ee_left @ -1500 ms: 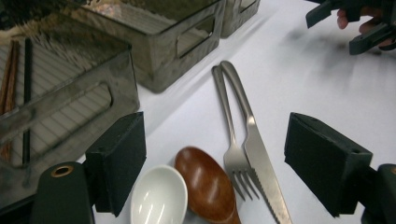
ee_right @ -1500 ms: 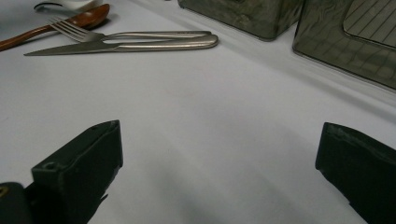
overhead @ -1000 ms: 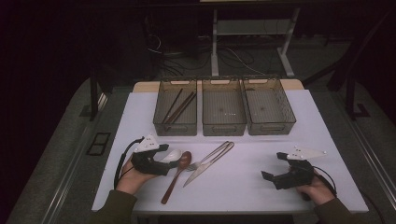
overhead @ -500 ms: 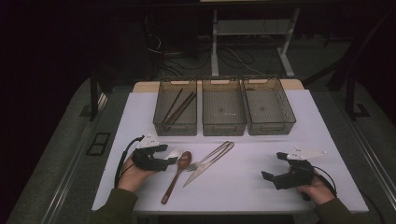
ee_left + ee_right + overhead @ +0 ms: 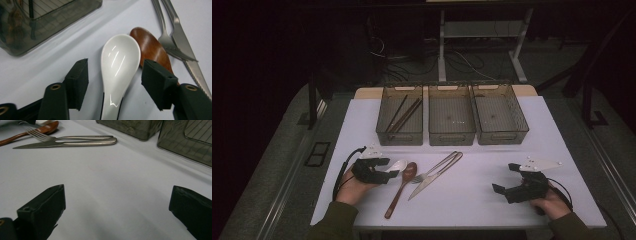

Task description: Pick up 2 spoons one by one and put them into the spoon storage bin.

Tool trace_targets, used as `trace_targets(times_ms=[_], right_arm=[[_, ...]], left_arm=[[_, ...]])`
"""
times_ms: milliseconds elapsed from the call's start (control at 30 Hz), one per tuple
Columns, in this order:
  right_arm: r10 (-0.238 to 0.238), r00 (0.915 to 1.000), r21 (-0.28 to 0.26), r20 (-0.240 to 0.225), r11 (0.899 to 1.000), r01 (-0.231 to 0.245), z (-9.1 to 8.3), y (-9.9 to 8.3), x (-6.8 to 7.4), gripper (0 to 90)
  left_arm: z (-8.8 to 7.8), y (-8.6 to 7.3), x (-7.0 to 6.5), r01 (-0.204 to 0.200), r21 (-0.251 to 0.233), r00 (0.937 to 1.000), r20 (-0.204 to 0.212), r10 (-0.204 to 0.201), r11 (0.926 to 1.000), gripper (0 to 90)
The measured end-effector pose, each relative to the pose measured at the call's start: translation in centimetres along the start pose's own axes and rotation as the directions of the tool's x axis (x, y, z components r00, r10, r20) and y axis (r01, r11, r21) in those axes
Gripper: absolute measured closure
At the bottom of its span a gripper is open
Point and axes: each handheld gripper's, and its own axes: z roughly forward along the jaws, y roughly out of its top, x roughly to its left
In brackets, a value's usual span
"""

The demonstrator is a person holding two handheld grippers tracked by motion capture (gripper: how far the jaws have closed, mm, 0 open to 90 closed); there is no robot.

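Left gripper view: white spoon (image 5: 119, 67) between spread jaws of left tool (image 5: 112, 82), ungripped; right tool (image 5: 117, 212) open.

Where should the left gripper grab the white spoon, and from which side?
Grip the white spoon across its narrowing neck just behind the bowl, coming from the handle end. The left gripper already straddles it there, jaws open. The wooden spoon crowds one side, so stay off the wide bowl.
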Motion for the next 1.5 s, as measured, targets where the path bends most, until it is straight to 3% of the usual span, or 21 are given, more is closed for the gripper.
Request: trace_targets(times_ms=[267, 733, 967, 1100, 1267, 1500], right_arm=[[-0.001, 1.0000, -0.001, 0.000, 1.000, 0.001, 0.0, 0.0, 0.0, 0.4], [0.000, 1.0000, -0.003, 0.001, 1.000, 0.000, -0.1, 0.0, 0.0, 0.4], [-0.001, 1.0000, -0.004, 0.003, 1.000, 0.001, -0.1, 0.0, -0.1, 0.4], [-0.001, 1.0000, -0.002, 0.002, 1.000, 0.001, -0.1, 0.0, 0.0, 0.4], [-0.002, 1.0000, -0.001, 0.003, 1.000, 0.002, -0.1, 0.0, 0.0, 0.4], [-0.005, 1.0000, 0.001, 0.007, 1.000, 0.005, 0.0, 0.0, 0.0, 0.4]], left_arm=[[-0.3, -0.4, 0.1, -0.036, 0.038, 0.9992, 0.018, 0.035, 0.9987, 45.5], [-0.5, -0.5, 0.5, -0.089, 0.083, 0.9945, -0.049, 0.093, 0.9926, 48.3], [-0.7, -0.5, 1.0, -0.087, 0.085, 0.9934, -0.068, 0.093, 0.9926, 49.7], [-0.8, 0.0, 0.9, -0.090, 0.056, 0.9943, -0.051, 0.093, 0.9943, 49.9], [-0.5, 1.0, 1.1, -0.050, -0.008, 0.9984, -0.027, 0.050, 0.9987, 49.9], [0.7, 2.5, 1.3, -0.024, -0.036, 0.9995, 0.017, 0.025, 0.9991, 46.6]])
